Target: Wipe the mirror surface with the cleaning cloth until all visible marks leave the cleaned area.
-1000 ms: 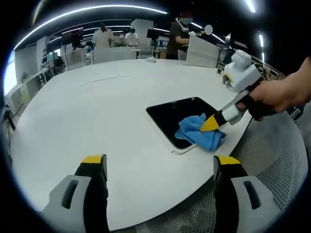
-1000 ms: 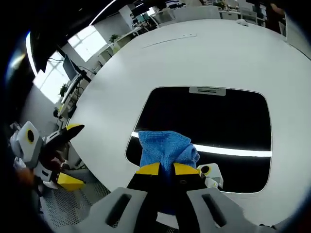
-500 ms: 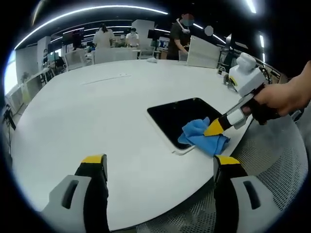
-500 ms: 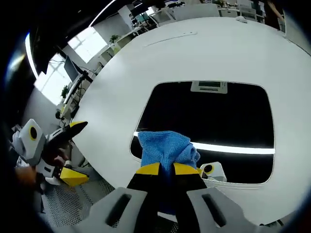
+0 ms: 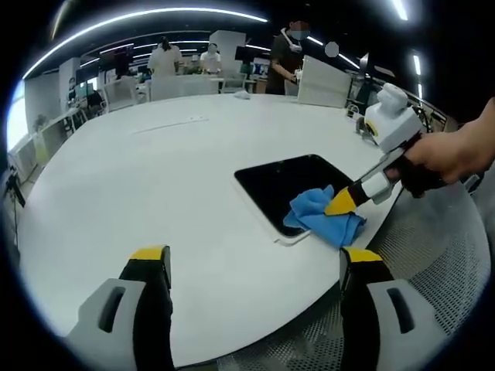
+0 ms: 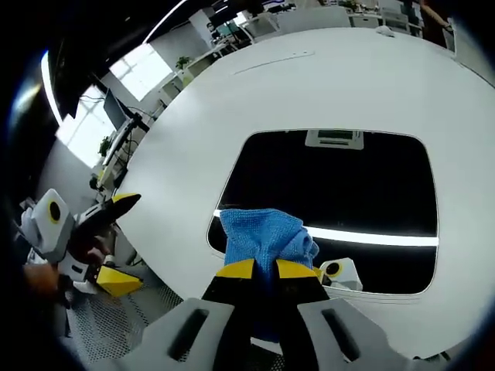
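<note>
A dark rectangular mirror [image 6: 340, 193] with a white frame lies flat on the round white table [image 6: 309, 85], near its edge; it also shows as the mirror [image 5: 286, 182] in the left gripper view. My right gripper [image 6: 264, 269] is shut on a blue cleaning cloth [image 6: 259, 236], which rests on the mirror's near corner. In the left gripper view that right gripper [image 5: 340, 202] presses the cloth [image 5: 321, 216] onto the mirror's near end, held by a hand [image 5: 452, 151]. My left gripper [image 5: 255, 259] is open over the table's front edge, holding nothing, and appears as the left gripper [image 6: 116, 239] in the right gripper view.
A grey mesh chair seat [image 5: 441, 255] lies beside the table edge. Several people [image 5: 164, 56] stand at desks in the far background. A white divider panel [image 5: 321, 81] stands at the table's far side. A thin light strip [image 6: 371, 238] reflects in the mirror.
The right gripper and cloth shifted slightly toward the mirror's near edge a second ago; since half a second ago almost nothing has moved. The left gripper has stayed still.
</note>
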A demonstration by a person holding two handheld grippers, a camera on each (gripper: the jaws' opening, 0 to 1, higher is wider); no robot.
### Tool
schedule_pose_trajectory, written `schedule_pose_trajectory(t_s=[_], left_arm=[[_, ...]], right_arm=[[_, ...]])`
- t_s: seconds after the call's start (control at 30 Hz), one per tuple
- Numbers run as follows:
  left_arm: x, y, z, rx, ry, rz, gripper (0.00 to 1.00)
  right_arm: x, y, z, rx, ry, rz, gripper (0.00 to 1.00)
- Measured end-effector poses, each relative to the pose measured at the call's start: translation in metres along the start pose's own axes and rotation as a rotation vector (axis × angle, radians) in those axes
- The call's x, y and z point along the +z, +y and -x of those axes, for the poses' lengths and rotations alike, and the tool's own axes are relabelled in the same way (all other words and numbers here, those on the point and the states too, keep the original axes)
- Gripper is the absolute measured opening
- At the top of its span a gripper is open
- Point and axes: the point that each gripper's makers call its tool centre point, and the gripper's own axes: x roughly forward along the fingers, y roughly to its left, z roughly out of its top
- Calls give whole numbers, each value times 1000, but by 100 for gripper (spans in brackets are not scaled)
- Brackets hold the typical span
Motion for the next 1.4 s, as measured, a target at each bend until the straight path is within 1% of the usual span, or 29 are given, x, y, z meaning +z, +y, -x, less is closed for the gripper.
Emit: schedule_pose_trajectory(t_s=[0.3, 0.53, 0.6, 0.77, 1.03, 1.17, 1.27, 1.4], left_arm=[[2, -3, 2, 0, -2, 0, 89], [2, -3, 2, -2, -3, 1, 90], [3, -5, 2, -4, -1, 1, 90], [4, -6, 3, -6, -1, 1, 90], [4, -7, 3, -9, 3, -1, 90], [4, -8, 3, -12, 3, -1, 90], [3, -7, 2, -13, 4, -2, 90], [2, -6, 2, -16, 4, -3, 90]], right_arm=[[0, 0, 12, -4, -4, 0, 3], [2, -10, 12, -7, -7, -20, 3], [2, -11, 16, -13, -8, -14, 3], [4, -20, 18, -17, -11, -27, 3], [3, -26, 25, -22, -15, -32, 3], [5, -33, 23, -27, -17, -31, 3], [4, -35, 28, -31, -22, -36, 3], [5, -37, 29, -35, -23, -42, 3]])
